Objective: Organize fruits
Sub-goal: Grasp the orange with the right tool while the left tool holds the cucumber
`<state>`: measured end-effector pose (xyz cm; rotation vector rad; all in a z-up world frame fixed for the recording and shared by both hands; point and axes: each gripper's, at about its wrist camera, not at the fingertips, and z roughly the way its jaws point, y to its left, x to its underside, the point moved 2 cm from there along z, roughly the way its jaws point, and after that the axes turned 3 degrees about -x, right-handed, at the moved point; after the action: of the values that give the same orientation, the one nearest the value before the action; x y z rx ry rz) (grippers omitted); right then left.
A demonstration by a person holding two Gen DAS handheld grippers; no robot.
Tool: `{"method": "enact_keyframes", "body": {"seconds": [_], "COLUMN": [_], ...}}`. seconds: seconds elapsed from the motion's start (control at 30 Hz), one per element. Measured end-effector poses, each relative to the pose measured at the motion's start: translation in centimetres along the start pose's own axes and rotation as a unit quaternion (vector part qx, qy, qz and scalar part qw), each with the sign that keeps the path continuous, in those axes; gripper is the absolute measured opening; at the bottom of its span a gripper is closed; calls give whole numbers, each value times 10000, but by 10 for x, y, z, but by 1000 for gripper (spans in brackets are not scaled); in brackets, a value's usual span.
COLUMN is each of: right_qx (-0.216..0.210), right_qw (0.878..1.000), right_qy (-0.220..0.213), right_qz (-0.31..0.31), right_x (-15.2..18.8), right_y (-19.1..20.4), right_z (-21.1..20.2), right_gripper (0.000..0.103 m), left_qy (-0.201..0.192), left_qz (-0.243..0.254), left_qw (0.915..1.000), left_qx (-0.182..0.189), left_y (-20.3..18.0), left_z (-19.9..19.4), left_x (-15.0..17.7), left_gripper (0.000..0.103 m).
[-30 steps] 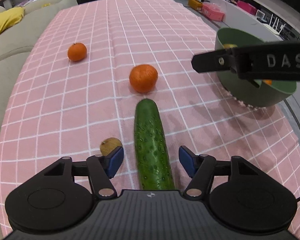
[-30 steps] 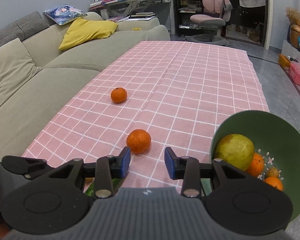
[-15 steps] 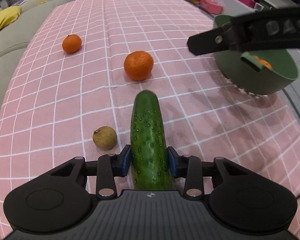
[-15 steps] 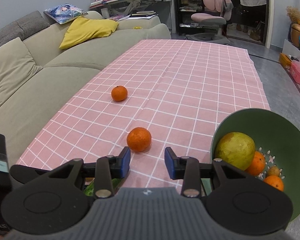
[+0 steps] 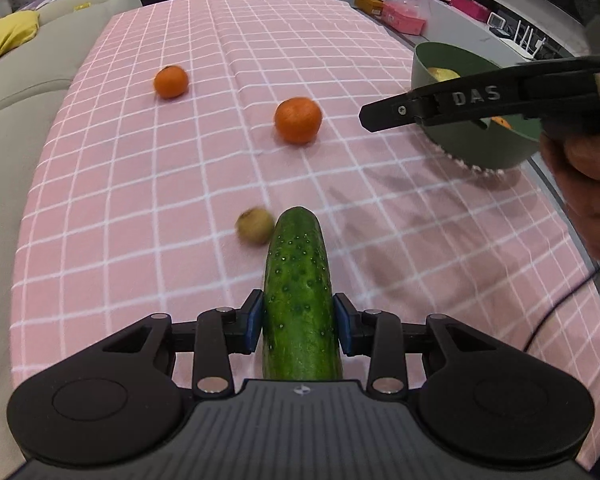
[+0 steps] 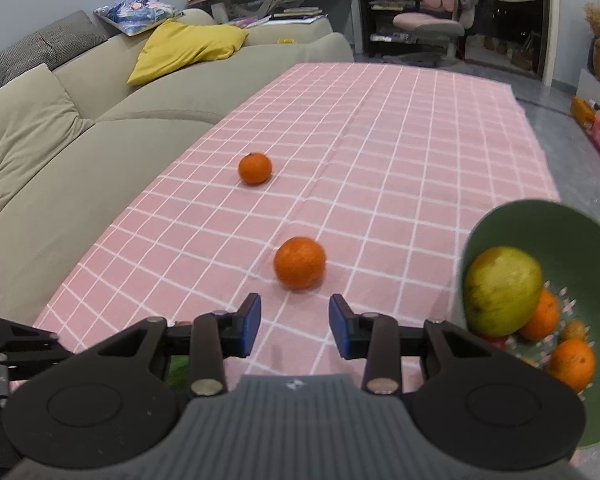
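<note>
My left gripper (image 5: 298,326) is shut on a green cucumber (image 5: 298,280) and holds it above the pink checked tablecloth (image 5: 140,184). A small brown fruit (image 5: 255,225) lies just left of the cucumber's tip. Two oranges lie further out, a near one (image 5: 298,120) (image 6: 299,263) and a far one (image 5: 171,81) (image 6: 255,168). My right gripper (image 6: 294,330) is open and empty, just short of the near orange. A green bowl (image 6: 540,220) (image 5: 460,64) at the right holds a large yellow-green fruit (image 6: 500,292) and several oranges.
A beige sofa (image 6: 60,128) with a yellow cushion (image 6: 188,46) runs along the table's left side. The right gripper's body (image 5: 480,98) and the hand (image 5: 588,184) holding it cross in front of the bowl in the left wrist view.
My left gripper closed on the cucumber and lifted it off the cloth. The right gripper moved slightly closer to the near orange, staying open.
</note>
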<state>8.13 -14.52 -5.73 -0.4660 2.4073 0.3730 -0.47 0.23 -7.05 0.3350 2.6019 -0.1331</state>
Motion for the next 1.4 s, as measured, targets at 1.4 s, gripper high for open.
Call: {"method": "enact_keyframes", "body": {"seconds": [1.4], "right_qx": [834], "right_qw": [9946], "right_qy": [506], "right_qz": [369], "right_x": [-24], "right_y": [18], "right_z": [69], "right_gripper": [40], "left_qy": [-495], "left_qz": [-557], "left_qw": [9972], "left_qx": [85], "left_y": [52], "left_z": [-31], "left_x": [-12], "left_gripper": [41]}}
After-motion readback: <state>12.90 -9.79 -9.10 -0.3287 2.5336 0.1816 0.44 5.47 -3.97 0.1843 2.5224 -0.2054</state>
